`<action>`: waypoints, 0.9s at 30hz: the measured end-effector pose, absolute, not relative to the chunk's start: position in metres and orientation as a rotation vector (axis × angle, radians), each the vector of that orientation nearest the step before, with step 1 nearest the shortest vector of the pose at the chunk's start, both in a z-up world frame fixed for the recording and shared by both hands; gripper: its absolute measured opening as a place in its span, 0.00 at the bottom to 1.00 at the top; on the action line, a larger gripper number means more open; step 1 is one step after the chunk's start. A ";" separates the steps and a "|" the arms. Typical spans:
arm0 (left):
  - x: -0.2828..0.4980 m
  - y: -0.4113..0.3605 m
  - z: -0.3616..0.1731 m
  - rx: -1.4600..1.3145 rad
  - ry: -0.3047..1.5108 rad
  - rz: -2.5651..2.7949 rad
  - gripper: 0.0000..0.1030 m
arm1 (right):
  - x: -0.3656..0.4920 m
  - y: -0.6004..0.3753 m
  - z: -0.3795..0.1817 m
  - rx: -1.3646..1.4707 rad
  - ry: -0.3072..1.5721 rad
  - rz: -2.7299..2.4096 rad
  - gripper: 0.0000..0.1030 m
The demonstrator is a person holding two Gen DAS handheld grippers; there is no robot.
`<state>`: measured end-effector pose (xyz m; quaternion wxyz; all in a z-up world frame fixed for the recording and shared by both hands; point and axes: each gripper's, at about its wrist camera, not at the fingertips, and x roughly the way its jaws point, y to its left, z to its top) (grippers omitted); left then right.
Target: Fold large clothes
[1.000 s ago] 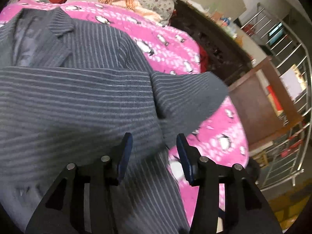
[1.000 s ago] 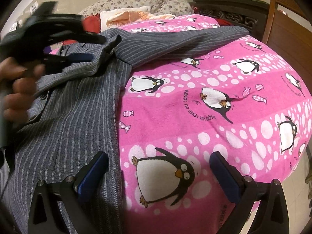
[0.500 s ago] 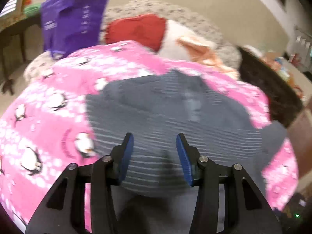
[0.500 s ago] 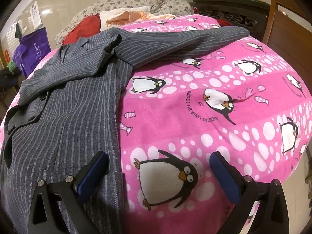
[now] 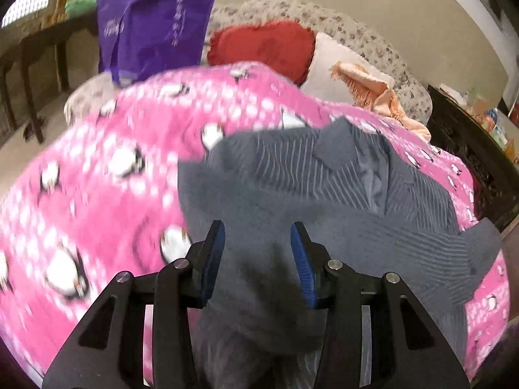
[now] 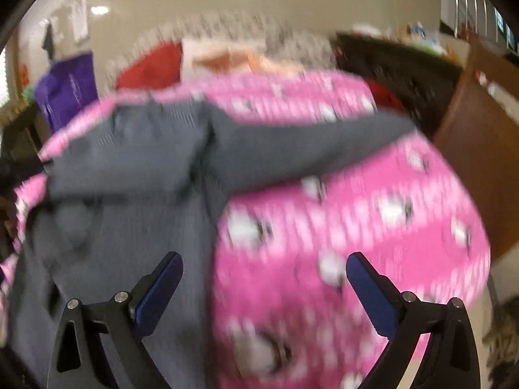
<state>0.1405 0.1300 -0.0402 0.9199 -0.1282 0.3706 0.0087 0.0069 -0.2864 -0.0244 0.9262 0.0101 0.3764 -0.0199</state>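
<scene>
A grey pinstriped jacket (image 5: 356,201) lies on a pink penguin-print blanket (image 5: 107,194) over a bed. One sleeve is folded across its front. The other sleeve (image 6: 308,149) stretches out to the right in the blurred right wrist view. My left gripper (image 5: 256,243) is open above the jacket's lower part, with nothing between its jaws. My right gripper (image 6: 264,278) is wide open over the jacket's right edge (image 6: 129,194) and the blanket (image 6: 356,227), holding nothing.
A purple bag (image 5: 155,22), a red cushion (image 5: 262,48) and a pale pillow with orange cloth (image 5: 366,84) lie at the bed's head. A dark carved bed frame (image 5: 470,149) and a brown wooden panel (image 6: 480,162) stand at the right. A dark table (image 5: 32,52) stands at the left.
The left gripper has let go of the sleeve, now folded across the jacket, and pulled back. The right gripper has lifted and tilted up, blurring its view.
</scene>
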 end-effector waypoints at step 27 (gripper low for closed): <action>0.178 0.126 -0.093 -0.245 0.818 0.046 0.60 | 0.141 -0.258 -0.110 0.257 0.866 0.337 0.24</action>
